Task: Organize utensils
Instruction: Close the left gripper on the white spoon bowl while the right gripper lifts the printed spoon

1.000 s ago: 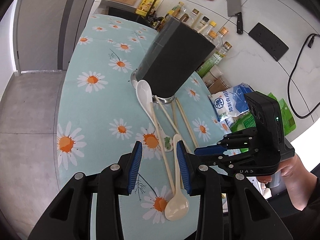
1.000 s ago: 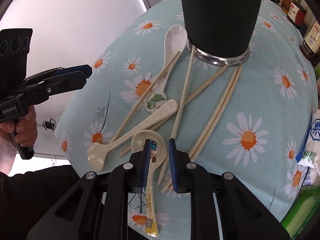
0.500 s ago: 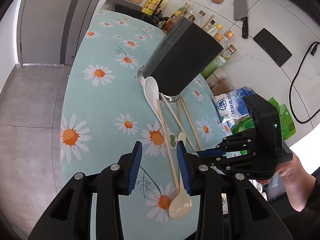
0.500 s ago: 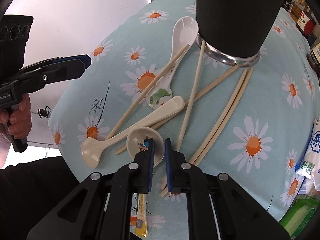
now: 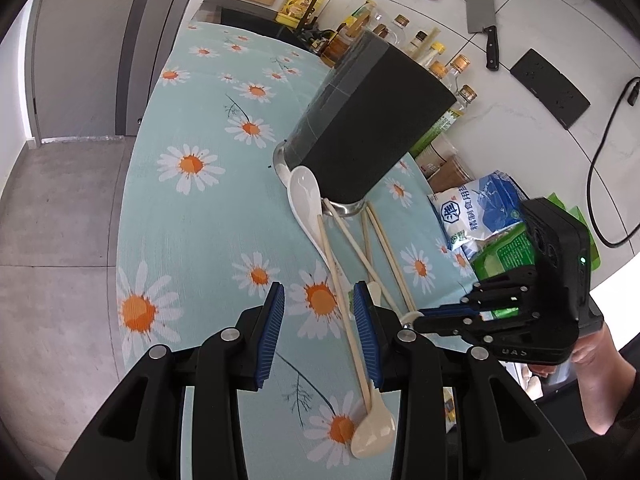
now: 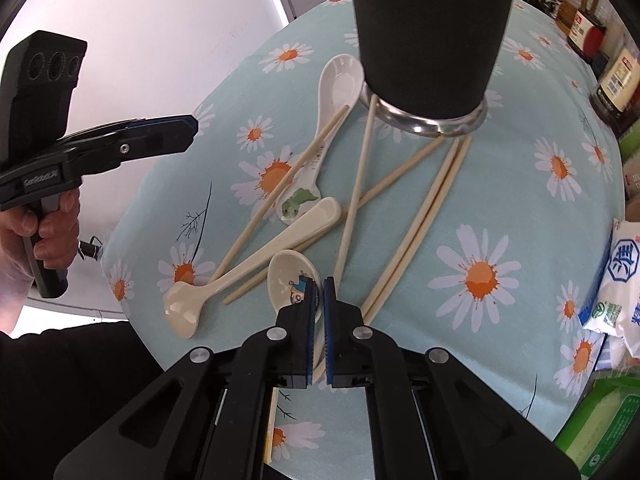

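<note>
Right gripper [image 6: 318, 292] jaws, just closing, now clenched on cartoon spoon [image 6: 289, 280].

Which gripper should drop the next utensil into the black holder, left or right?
Right. The right gripper has just closed its jaws on the rim of the cartoon-print spoon, and the black holder stands straight ahead of it. The left gripper hangs open above the tablecloth, holding nothing.

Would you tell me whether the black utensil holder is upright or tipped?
Upright: the black utensil holder stands on its metal base ring.
</note>
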{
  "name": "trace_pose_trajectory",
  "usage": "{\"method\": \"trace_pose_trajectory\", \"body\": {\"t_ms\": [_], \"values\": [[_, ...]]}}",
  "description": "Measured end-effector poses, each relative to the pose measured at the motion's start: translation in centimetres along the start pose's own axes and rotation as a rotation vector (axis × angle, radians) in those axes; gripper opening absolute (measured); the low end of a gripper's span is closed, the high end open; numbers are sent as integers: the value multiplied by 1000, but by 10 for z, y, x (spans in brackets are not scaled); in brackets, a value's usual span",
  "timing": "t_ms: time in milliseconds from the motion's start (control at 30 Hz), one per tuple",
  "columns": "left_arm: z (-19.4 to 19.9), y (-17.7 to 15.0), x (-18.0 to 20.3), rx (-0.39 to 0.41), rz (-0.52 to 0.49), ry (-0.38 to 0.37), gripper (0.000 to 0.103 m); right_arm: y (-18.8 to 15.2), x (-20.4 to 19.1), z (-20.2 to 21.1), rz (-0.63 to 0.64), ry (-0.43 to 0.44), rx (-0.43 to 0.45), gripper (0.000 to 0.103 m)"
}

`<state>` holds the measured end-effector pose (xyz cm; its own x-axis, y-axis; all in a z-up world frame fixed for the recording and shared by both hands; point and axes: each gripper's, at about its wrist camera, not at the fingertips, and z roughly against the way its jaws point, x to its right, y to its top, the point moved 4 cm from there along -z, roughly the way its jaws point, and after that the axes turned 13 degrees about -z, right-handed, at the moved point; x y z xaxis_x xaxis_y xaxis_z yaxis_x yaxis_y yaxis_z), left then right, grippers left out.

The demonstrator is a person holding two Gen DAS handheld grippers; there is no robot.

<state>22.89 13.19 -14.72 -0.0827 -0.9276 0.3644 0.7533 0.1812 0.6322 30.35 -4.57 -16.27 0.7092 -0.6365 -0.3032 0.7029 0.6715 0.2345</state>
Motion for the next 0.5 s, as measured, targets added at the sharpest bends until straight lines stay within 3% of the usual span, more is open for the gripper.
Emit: {"method": "trace_pose_trajectory", "body": {"t_ms": [267, 500], "values": [[-16, 28, -10, 6, -8, -13, 34, 8, 22, 29, -90, 28, 89, 5], [-38, 52, -24, -3, 52, -54, 34, 11, 30, 49, -143, 40, 161, 5]]}}
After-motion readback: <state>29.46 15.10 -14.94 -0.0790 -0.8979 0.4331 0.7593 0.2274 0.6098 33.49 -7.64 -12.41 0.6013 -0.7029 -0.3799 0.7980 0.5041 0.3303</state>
